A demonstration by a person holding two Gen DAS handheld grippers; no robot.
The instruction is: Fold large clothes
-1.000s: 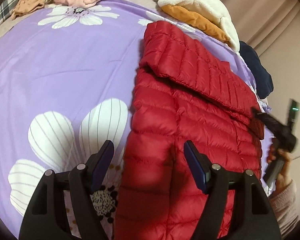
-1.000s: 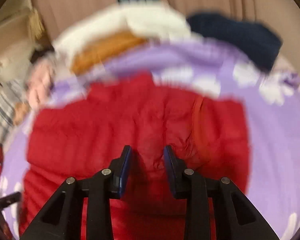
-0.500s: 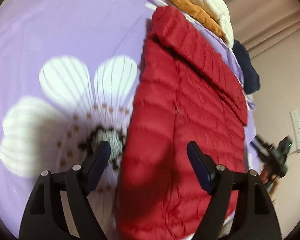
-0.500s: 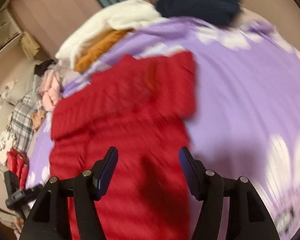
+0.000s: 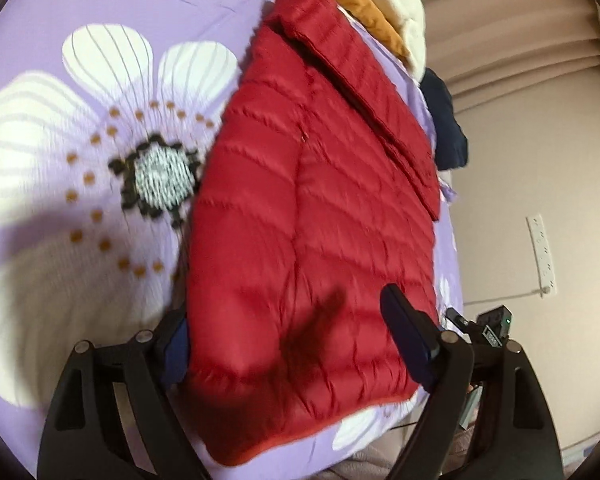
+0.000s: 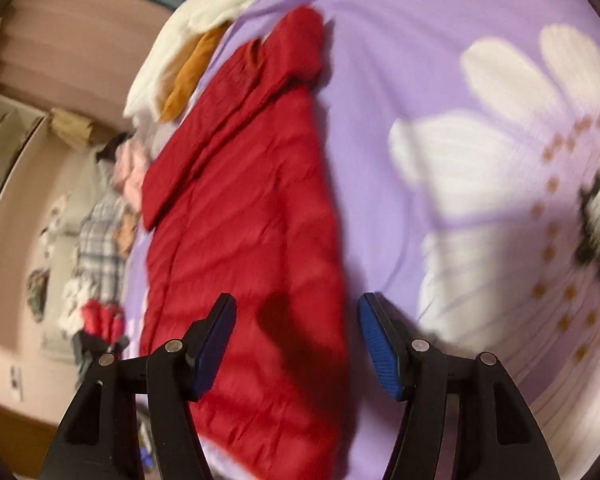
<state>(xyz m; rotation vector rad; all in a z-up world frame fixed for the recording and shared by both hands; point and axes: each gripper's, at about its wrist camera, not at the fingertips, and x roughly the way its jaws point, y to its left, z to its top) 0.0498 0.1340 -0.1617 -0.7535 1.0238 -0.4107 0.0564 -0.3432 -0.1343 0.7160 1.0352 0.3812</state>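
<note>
Left wrist view: red puffer jacket (image 5: pixel 312 208) spread flat down the middle of the frame on a purple flowered bedspread (image 5: pixel 112 8), left gripper (image 5: pixel 288 340) at the bottom edge, jaws just widened and straddling the hem corner, gripping nothing. Right wrist view: same jacket (image 6: pixel 240 220) centre-left, right gripper (image 6: pixel 298 344) agape over its lower edge, also just widened, nothing pinched.

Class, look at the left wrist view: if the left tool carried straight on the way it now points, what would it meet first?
Most likely the red puffer jacket, near its hem end: the left tool is open, its jaws either side of that end, no pad pressing it. Depth is unclear, but nothing lies between.
</note>
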